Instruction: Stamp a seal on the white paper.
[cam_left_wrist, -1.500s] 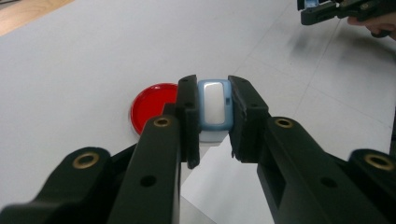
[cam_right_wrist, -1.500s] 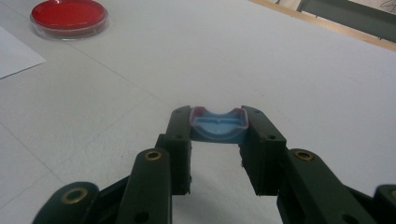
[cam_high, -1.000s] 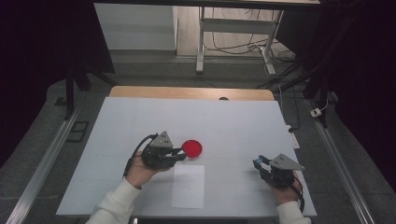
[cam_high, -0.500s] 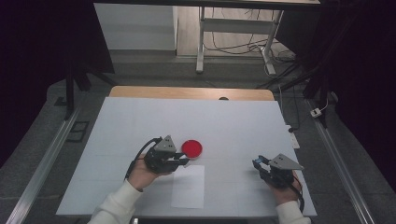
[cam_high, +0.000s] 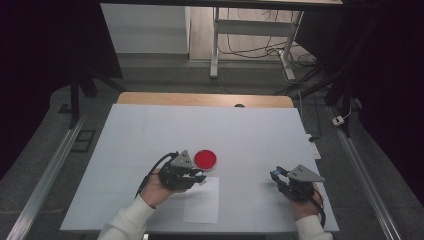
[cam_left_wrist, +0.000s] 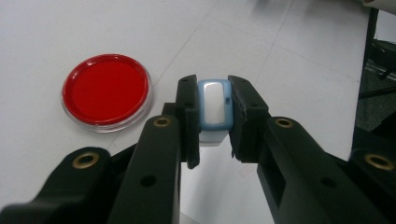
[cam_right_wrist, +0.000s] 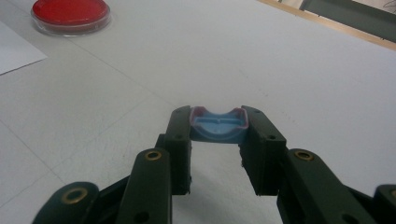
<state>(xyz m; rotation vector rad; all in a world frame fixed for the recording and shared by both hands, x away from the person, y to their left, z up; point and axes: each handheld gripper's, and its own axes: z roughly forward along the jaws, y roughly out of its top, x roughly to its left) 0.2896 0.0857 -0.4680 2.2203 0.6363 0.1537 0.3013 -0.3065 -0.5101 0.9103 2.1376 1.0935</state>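
The left gripper (cam_high: 192, 176) is held low over the white bench (cam_high: 150, 130), above the top edge of a sheet of white paper (cam_high: 202, 202). In the left gripper view its jaws are closed on a small stamp body (cam_left_wrist: 214, 106): a light-blue frame around a white insert, standing between the pads and gripped on its two long sides. It appears to be rigid moulded plastic and light. The smooth sides may slip, so the hold is best kept where it is, square across the flat flanks and low enough that the piece cannot pivot.

Just beyond this gripper lies a round red dish (cam_high: 205, 159), flat on the bench and apart from the paper. In the left gripper view it shows a clear rim (cam_left_wrist: 106, 95), probably thin brittle plastic. If it must be moved, the rim is the only purchase.

The right gripper (cam_high: 278, 177) rests well apart, near the right edge of the bench. Its jaws are closed on a shallow blue cap (cam_right_wrist: 218, 124) with a pinkish edge, open side facing up. The cap looks thin-walled and light. Hard squeezing could flex it, so a light hold across the two opposite walls is advised.
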